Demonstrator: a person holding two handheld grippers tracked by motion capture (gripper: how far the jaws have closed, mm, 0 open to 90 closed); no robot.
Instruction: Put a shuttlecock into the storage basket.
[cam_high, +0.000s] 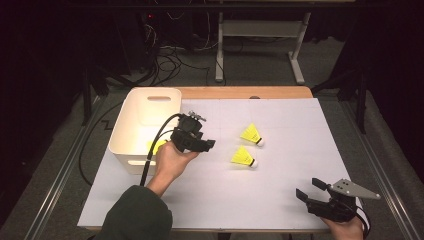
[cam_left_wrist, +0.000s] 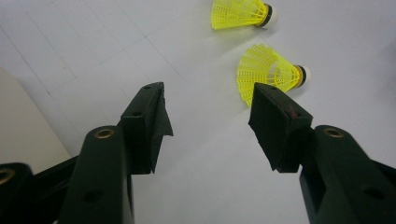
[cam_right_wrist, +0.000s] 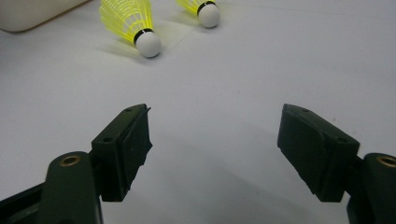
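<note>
Two yellow shuttlecocks with white cork tips lie on the white sheet, the far one and the near one. My left gripper hovers beside the white bin, pointing right at them, open and holding nothing. In the left gripper view its jaws stand wide, with the near shuttlecock just past the right jaw and the far shuttlecock beyond. A third yellow shuttlecock lies inside the bin. My right gripper rests open at the front right corner; its own view has nothing between the jaws.
The white sheet covers a wooden table whose far edge shows. The bin's wall stands close to my left jaw. Cables and a desk frame sit on the dark floor behind.
</note>
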